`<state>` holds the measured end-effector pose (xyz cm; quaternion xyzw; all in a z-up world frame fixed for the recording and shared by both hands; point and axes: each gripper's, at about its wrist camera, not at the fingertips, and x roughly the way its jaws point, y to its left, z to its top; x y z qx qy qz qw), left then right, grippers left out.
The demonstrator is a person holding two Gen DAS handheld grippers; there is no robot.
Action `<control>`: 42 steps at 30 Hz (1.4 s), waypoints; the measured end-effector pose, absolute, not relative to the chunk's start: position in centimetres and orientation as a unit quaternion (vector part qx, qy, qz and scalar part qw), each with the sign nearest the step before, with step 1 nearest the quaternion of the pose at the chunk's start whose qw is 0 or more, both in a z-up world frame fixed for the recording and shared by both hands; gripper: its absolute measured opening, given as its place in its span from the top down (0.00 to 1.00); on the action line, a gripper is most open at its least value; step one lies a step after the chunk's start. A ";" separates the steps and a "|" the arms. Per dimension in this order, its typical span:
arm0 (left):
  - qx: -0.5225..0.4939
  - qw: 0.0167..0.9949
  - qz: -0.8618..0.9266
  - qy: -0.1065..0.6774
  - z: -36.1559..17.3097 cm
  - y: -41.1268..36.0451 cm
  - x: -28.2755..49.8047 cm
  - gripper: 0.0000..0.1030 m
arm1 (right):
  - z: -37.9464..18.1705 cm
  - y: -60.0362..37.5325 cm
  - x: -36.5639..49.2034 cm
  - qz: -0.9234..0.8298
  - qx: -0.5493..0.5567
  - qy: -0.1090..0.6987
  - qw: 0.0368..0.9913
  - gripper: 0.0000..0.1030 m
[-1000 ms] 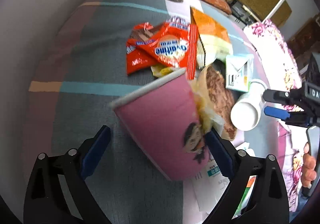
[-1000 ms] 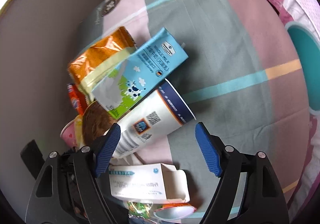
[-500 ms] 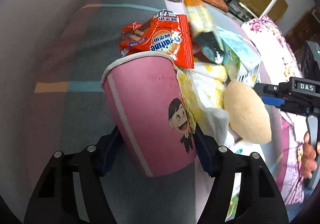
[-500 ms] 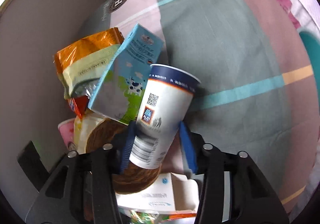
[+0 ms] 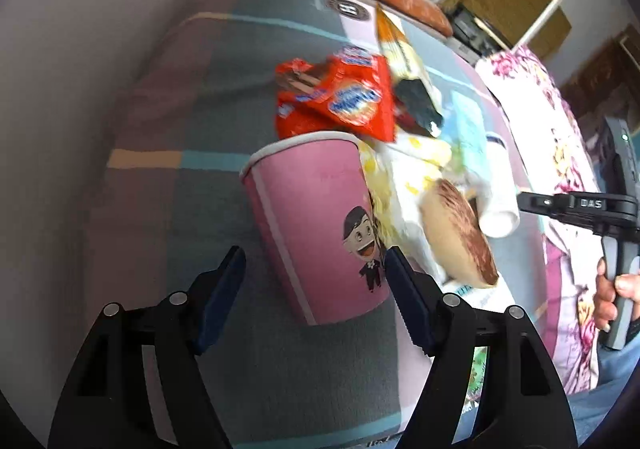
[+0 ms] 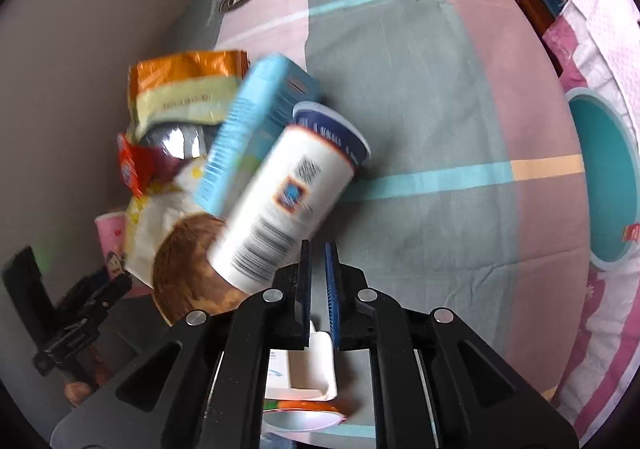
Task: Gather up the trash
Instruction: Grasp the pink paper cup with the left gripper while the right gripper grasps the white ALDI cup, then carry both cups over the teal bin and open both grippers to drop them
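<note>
Two hand-held grippers work one trash pile on the striped bedspread. The left gripper, jaws opening, straddles the pink cartoon paper cup, the right-hand pad touching and the other clear. The right gripper, closing on nothing, has the white barcoded paper cup at its 11 o'clock, seemingly slipped free.

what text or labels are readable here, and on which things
"DAS": on the right gripper, seen from the left wrist view.
Red snack packet: blue oval logo, too blurred to read.
White paper cup: barcode, code square and logo, blurred, unreadable.
Blue carton: print too blurred.
Orange bag: print too small.
Pink cup: cartoon figure only.
</note>
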<state>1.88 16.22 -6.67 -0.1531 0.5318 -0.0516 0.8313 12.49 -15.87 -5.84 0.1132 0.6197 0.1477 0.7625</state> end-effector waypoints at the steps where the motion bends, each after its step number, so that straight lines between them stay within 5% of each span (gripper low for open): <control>1: -0.157 0.830 -0.047 0.533 -6.8 16.4 2.1 0.29 | -5.6 -16.0 12.7 0.146 0.120 0.619 0.762 0.83; 3: -0.157 0.828 -0.045 0.536 -7.1 16.3 2.6 0.29 | -5.1 -16.0 13.1 0.141 0.134 0.612 0.766 0.48; 9: -0.154 0.820 -0.051 0.549 -8.4 15.1 4.3 0.28 | -4.5 -13.7 13.3 0.142 0.116 0.608 0.772 0.40; 25: -0.176 0.822 -0.033 0.540 -7.0 18.2 3.6 0.27 | -7.6 -14.1 13.6 0.105 0.092 0.630 0.764 0.39; 27: -0.180 0.822 -0.030 0.539 -7.0 18.5 3.7 0.27 | -8.6 -14.0 13.7 0.111 0.093 0.636 0.758 0.47; 31: -0.176 0.818 -0.031 0.546 -8.1 18.0 4.5 0.27 | -8.5 -13.6 13.1 0.134 0.075 0.628 0.763 0.49; 34: -0.171 0.819 -0.011 0.547 -8.5 17.4 4.9 0.45 | -8.3 -13.7 12.5 0.130 0.063 0.622 0.769 0.49; 42: -0.145 0.838 0.006 0.526 -5.6 16.8 3.0 0.45 | -7.7 -15.4 11.5 0.133 0.074 0.614 0.775 0.49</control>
